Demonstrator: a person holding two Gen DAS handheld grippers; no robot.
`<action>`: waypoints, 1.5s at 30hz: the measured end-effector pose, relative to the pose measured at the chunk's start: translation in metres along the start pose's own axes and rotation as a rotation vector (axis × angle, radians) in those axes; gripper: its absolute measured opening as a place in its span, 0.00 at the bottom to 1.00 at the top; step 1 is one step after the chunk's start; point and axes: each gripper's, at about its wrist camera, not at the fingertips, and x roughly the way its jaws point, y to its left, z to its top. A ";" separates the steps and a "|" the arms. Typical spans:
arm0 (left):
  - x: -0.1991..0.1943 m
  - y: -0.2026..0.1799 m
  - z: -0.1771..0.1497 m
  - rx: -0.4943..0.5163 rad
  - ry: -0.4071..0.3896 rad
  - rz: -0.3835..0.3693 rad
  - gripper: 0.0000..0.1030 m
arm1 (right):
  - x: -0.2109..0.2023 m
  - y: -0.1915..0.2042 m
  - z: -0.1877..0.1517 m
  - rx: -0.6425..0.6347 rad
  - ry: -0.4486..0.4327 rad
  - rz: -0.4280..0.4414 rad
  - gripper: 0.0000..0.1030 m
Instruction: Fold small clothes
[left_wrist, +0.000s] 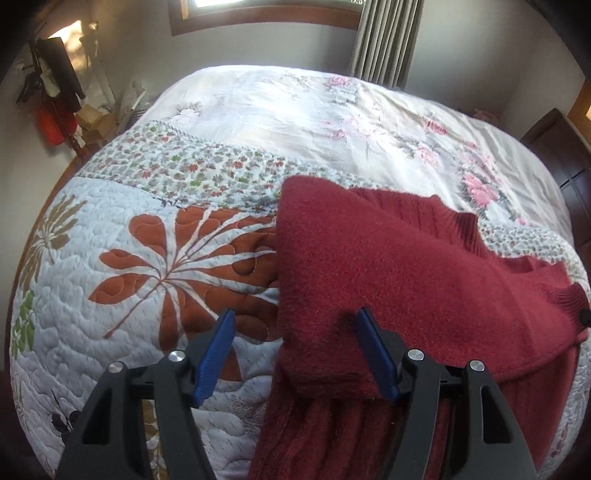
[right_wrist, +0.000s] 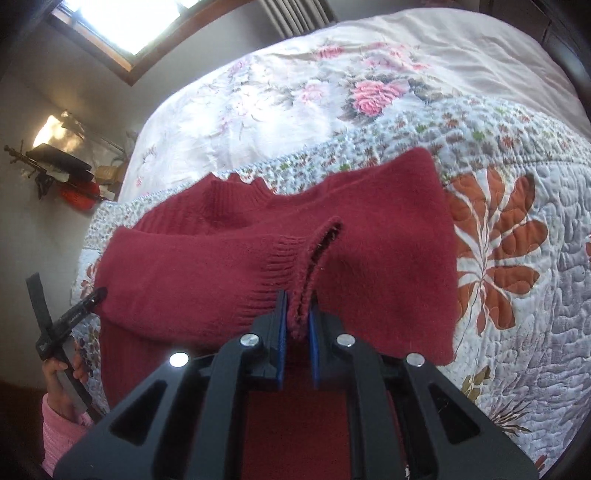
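Observation:
A dark red knitted sweater (left_wrist: 388, 269) lies partly folded on the quilted bed, its left sleeve folded over the body. My left gripper (left_wrist: 295, 325) stands open over the sweater's left edge, nothing between its blue pads. In the right wrist view the same sweater (right_wrist: 207, 273) fills the middle, collar at the far side. My right gripper (right_wrist: 297, 312) is shut on the ribbed sleeve cuff (right_wrist: 295, 273), which it holds pulled across the body. The left gripper (right_wrist: 79, 308) shows at the left edge, held by a hand in a pink sleeve.
A quilt (left_wrist: 122, 266) with orange leaf prints covers the near bed; a pale floral cover (left_wrist: 295, 110) lies beyond. A window (right_wrist: 125, 22), curtains (left_wrist: 384, 40) and a coat rack with hanging clothes (left_wrist: 55, 92) stand past the bed. Dark wooden furniture (left_wrist: 569, 166) at right.

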 end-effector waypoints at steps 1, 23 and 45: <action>0.003 0.001 -0.001 0.000 0.005 0.003 0.68 | 0.006 -0.001 -0.003 -0.005 0.009 -0.010 0.13; 0.001 -0.005 -0.018 0.014 0.036 -0.016 0.79 | 0.000 -0.004 -0.015 0.025 -0.011 0.112 0.22; -0.102 0.087 -0.194 0.011 0.152 -0.144 0.80 | -0.082 -0.026 -0.213 -0.052 -0.019 0.063 0.49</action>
